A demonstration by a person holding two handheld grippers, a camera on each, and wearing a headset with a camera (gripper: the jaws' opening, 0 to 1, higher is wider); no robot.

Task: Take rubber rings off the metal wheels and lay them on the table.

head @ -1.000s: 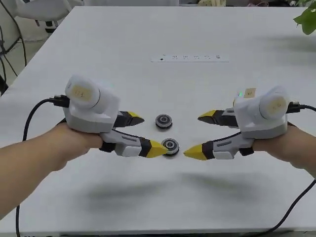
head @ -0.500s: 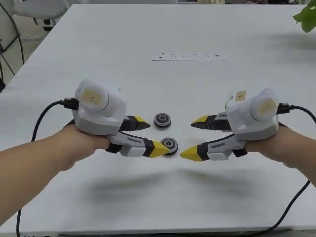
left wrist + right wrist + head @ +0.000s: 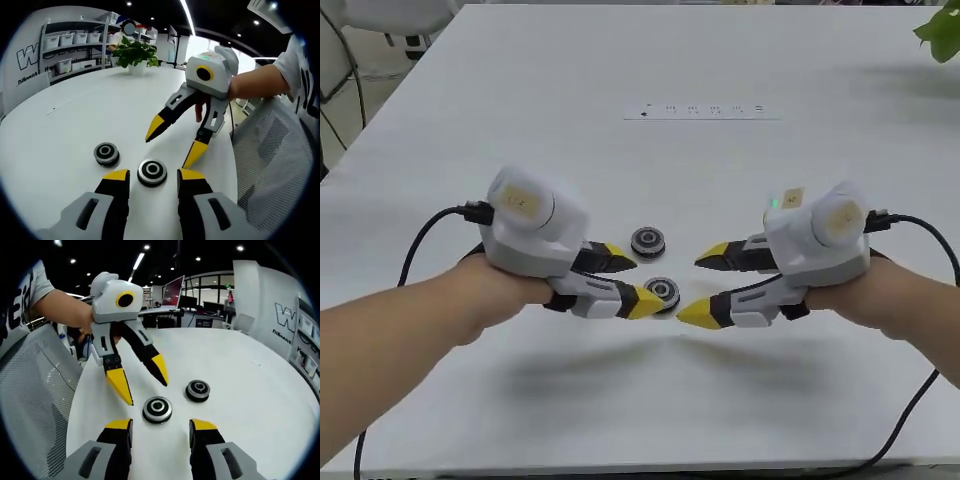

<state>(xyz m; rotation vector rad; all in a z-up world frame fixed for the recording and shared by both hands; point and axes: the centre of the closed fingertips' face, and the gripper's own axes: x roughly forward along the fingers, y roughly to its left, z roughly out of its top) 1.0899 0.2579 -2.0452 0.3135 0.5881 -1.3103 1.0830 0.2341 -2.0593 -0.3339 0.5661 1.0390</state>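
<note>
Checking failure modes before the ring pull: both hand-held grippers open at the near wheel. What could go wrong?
1. The left hand-held gripper and right hand-held gripper both point at the near wheel from opposite sides; their yellow tips may clash.
2. That wheel lies flat and free on the table; a nudge could slide it.
3. The far wheel sits close behind and might get knocked.

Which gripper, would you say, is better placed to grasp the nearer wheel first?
Probably the left gripper: its open jaws flank the nearer wheel, one tip almost touching; the right gripper, also open, sits slightly farther off.
</note>
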